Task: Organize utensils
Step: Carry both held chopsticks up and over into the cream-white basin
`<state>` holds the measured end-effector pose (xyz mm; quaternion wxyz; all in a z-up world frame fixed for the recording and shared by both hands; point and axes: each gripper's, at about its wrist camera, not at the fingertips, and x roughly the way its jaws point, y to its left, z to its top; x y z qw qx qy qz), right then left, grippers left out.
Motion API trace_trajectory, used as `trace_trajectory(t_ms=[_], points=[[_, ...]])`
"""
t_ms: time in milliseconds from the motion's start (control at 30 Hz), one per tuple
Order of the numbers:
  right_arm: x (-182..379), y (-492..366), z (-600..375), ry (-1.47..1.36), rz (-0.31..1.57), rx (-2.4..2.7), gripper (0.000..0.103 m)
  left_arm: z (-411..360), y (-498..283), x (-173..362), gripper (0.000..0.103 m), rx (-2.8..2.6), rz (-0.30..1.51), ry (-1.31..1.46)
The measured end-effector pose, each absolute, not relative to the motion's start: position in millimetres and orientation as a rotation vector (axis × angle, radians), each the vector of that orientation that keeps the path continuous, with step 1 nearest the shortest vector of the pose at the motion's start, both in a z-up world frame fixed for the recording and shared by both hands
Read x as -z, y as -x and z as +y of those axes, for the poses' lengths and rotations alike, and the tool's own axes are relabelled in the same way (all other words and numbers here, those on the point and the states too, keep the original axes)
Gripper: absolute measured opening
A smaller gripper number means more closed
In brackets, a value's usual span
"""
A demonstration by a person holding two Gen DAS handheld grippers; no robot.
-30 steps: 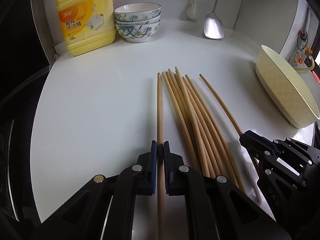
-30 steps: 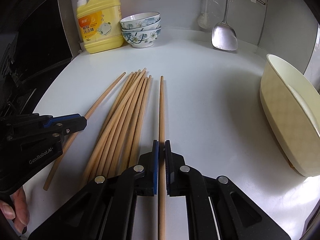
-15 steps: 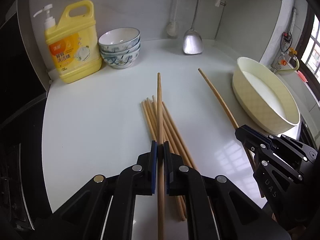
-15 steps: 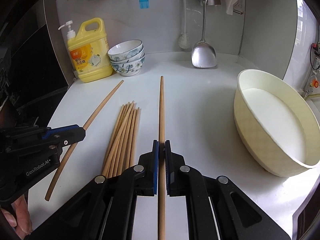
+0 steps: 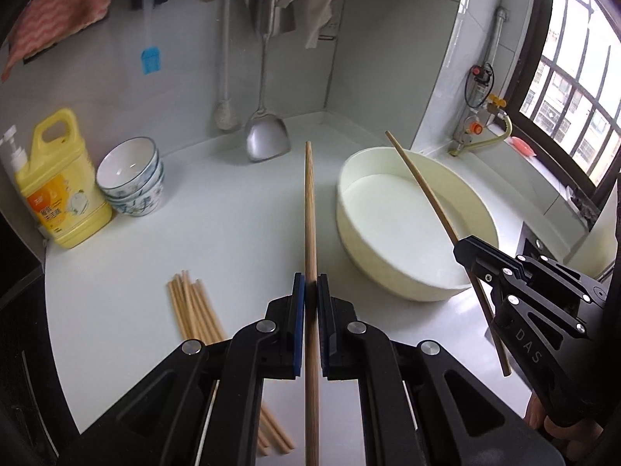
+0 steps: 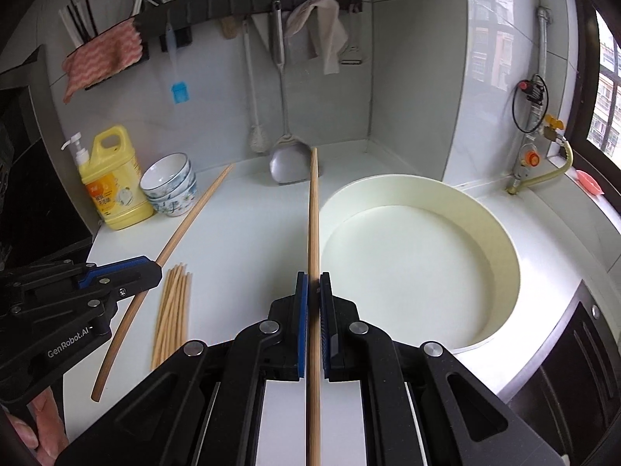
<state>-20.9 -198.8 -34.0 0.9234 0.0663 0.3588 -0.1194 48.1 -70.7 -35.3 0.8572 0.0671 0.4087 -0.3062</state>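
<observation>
Over by the left wall stands a yellow detergent jug (image 6: 116, 186) with a stack of patterned bowls (image 6: 170, 186) beside it. In front of them a bundle of wooden chopsticks (image 6: 172, 306) lies flat on the white counter (image 6: 248, 240). The left gripper (image 5: 308, 291) is pinched tight on one chopstick (image 5: 309, 209), held up off the counter and pointing toward the back wall. Further right, the right gripper (image 6: 313, 289) is likewise clamped on a second chopstick (image 6: 313, 209), raised near the left rim of the cream basin (image 6: 500, 248).
</observation>
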Motion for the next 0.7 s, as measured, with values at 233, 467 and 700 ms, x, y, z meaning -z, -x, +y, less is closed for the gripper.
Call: trace_trajectory(t_ms=[233, 467, 700], points=[[28, 11, -282, -0.156, 0.738, 0.238, 0.006, -155, -55, 18, 0.007, 0.684, 0.851, -0.129], [50, -11, -351, -0.205, 0.799, 0.220, 0.006, -224, -76, 37, 0.007, 0.678, 0.915, -0.118], [86, -37, -384, -0.249, 0.876, 0.188, 0.006, -264, -94, 75, 0.007, 0.652, 0.998, -0.137]])
